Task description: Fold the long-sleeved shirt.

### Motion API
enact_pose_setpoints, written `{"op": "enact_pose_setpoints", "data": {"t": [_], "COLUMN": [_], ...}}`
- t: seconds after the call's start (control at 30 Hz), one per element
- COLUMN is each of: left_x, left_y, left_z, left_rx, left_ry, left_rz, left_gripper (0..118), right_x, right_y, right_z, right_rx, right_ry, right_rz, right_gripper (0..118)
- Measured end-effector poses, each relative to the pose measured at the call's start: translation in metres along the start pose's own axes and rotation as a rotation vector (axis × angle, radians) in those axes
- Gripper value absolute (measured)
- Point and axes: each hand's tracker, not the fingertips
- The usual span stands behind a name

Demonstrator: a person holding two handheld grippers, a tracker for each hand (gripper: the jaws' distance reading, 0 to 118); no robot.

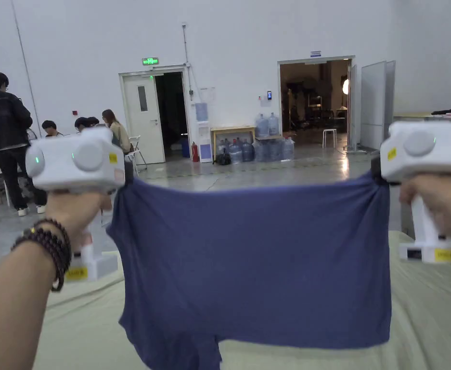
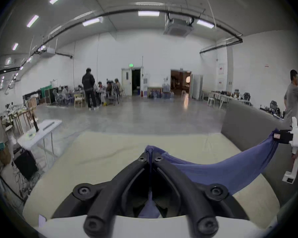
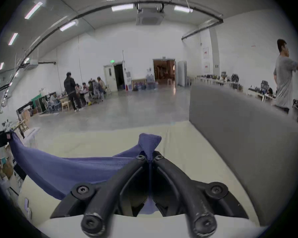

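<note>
Nearest the head camera, a bare forearm with dark beaded bracelets (image 1: 51, 250) reached forward on the left. Below lay the pale cream cloth-covered tabletop (image 1: 431, 308). Above it hung the blue-purple knit long-sleeved shirt (image 1: 253, 265), stretched between both hands, its lower edge touching the cloth. The white-bodied left tongs (image 2: 150, 157) were clamped on its left top corner, the matching right tongs (image 3: 150, 157) on its right corner.

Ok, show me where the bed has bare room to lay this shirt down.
Bare bedcover lies right of the hanging blue shirt, below the right gripper, and left under the left gripper. The far stretch toward the floor is bare too. The near middle, where the shirt's lower edge drapes, is taken.
</note>
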Motion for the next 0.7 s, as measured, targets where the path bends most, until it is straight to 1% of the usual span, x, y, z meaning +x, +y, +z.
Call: {"op": "enact_pose_setpoints", "data": {"t": [0.03, 0.1, 0.17, 0.23, 0.3, 0.33, 0.37, 0.43, 0.47, 0.57, 0.63, 0.67, 0.7], "left_x": [0.000, -0.005, -0.012, -0.019, -0.021, -0.021, -0.020, -0.022, -0.022, -0.023, -0.015, -0.013, -0.014], "left_y": [-0.016, -0.040, -0.054, -0.065, -0.071, -0.077, -0.085, -0.104, -0.115, -0.163, -0.205, -0.228, -0.250], "left_z": [-0.003, -0.008, -0.004, 0.007, 0.027, 0.039, 0.051, 0.075, 0.086, 0.123, 0.148, 0.159, 0.170], "left_rx": [-0.024, -0.039, -0.061, -0.056, -0.052, -0.038, -0.038, -0.040, -0.047, -0.099, -0.139, -0.161, -0.193], "left_ry": [-0.004, -0.015, -0.025, -0.043, -0.062, -0.073, -0.076, -0.095, -0.103, -0.119, -0.060, -0.054, -0.065], "left_rz": [0.005, 0.018, 0.048, 0.083, 0.073, 0.049, 0.030, 0.029, 0.037, 0.062, -0.056, -0.096, -0.114], "left_gripper": [0, 0, 0, 0, 0, 0, 0, 0, 0, 0, 0, 0, 0], "right_x": [0.001, 0.004, 0.007, 0.011, 0.013, 0.013, 0.014, 0.016, 0.019, 0.031, 0.042, 0.046, 0.050], "right_y": [-0.017, -0.042, -0.059, -0.068, -0.076, -0.082, -0.087, -0.107, -0.118, -0.161, -0.198, -0.218, -0.241], "right_z": [-0.009, -0.017, -0.020, -0.011, 0.005, 0.015, 0.025, 0.045, 0.054, 0.084, 0.103, 0.112, 0.119], "right_rx": [-0.027, -0.062, -0.102, -0.097, -0.067, -0.061, -0.068, -0.078, -0.077, -0.095, -0.127, -0.152, -0.190], "right_ry": [0.003, 0.009, 0.008, 0.020, 0.044, 0.056, 0.055, 0.051, 0.056, 0.090, 0.134, 0.131, 0.126], "right_rz": [-0.003, -0.032, -0.045, -0.047, -0.052, -0.039, -0.006, 0.044, 0.053, 0.044, 0.031, 0.034, 0.053], "right_gripper": [0, 0, 0, 0, 0, 0, 0, 0, 0, 0, 0, 0, 0]}}
